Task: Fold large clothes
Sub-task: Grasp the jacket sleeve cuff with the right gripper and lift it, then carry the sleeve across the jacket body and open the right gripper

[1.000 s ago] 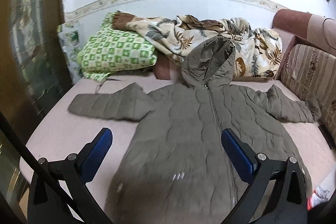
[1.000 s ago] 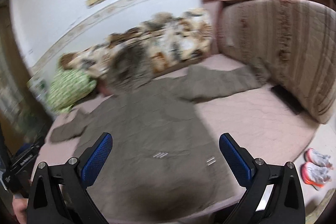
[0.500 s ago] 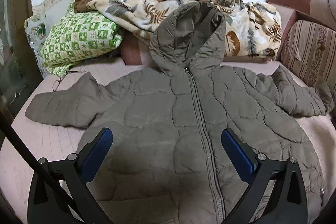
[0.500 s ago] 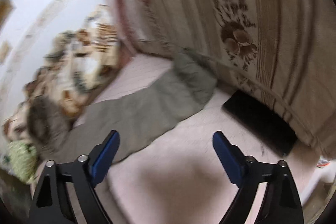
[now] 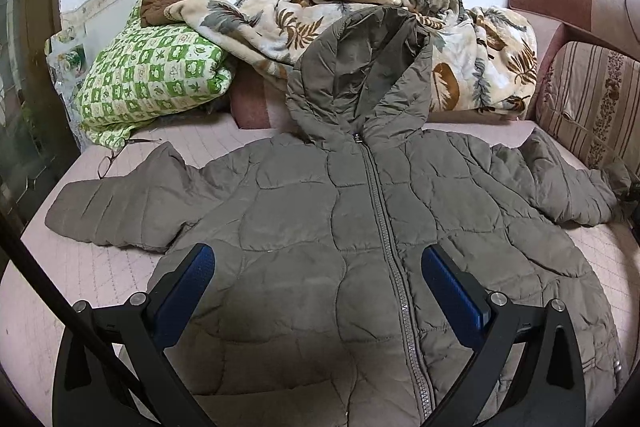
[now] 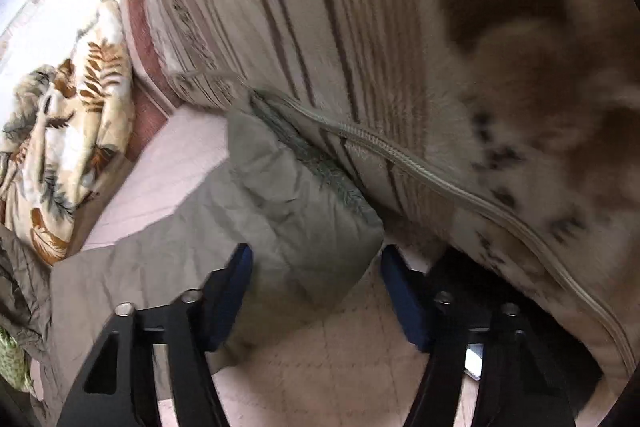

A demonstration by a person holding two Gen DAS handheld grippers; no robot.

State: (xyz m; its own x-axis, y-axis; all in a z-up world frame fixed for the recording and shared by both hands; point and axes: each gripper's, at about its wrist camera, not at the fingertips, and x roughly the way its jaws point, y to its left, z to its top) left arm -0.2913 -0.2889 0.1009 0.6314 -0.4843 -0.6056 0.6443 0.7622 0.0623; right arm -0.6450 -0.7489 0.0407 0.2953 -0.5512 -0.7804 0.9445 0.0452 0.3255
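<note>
- Jacket [image 5: 320,227]: olive-grey quilted garment, laid front side up on the pink bed surface [image 5: 80,267]; it fills the centre and lower half of the left wrist view.
- Zip [image 5: 384,227]: closed along the visible length, running from the collar toward the lower edge of the frame.
- Hood [image 5: 360,79]: props up against the leaf-print blanket [image 5: 280,23] in the upper centre; its lining faces the camera.
- Sleeves: both spread outward. One sleeve [image 5: 120,211] reaches the left edge of the frame; the other [image 5: 560,187] reaches the striped cushion [image 5: 592,107] at the right.
- Green checked pillow [image 5: 148,75]: upper left of the frame, beside the blanket.
- Left gripper [image 5: 318,291]: fingers wide apart, holding nothing, positioned over the lower body of the jacket.
- Right gripper [image 6: 316,291]: fingers apart, placed either side of the sleeve cuff [image 6: 312,211] in the centre of the right wrist view. Contact with the fabric cannot be confirmed; the view is blurred.
- The cuff end lies against the striped cushion [image 6: 320,7], which fills the upper right of that frame.
</note>
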